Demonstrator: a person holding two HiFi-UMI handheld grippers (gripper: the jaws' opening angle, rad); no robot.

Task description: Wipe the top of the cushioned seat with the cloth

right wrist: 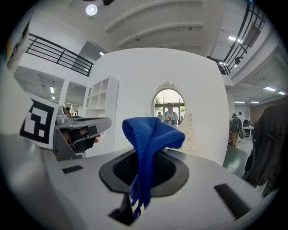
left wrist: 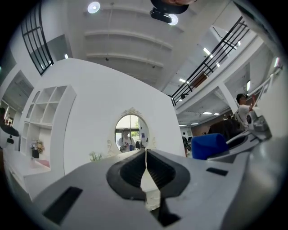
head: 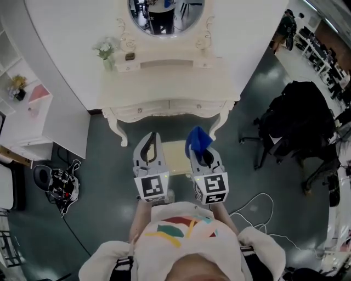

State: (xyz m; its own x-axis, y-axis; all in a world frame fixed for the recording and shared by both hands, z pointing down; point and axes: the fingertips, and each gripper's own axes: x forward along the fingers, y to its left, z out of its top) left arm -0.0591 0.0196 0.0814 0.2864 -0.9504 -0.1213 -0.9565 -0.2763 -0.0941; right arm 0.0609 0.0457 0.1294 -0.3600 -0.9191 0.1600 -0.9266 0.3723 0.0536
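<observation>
In the head view the cushioned seat (head: 174,155), pale cream, shows between my two grippers, in front of the dressing table. My right gripper (head: 201,153) is shut on the blue cloth (head: 197,139), which bunches up above its jaws; the right gripper view shows the cloth (right wrist: 150,148) folded over and pinched between the jaws. My left gripper (head: 150,152) is held level beside it, jaws shut together with nothing between them, as seen in the left gripper view (left wrist: 146,155). Both grippers hover above the seat, pointing toward the table.
A cream dressing table (head: 167,88) with an oval mirror (head: 166,15) stands against the white wall ahead. A white shelf unit (head: 24,104) is at left, black office chairs (head: 299,129) at right, cables (head: 258,214) on the dark floor.
</observation>
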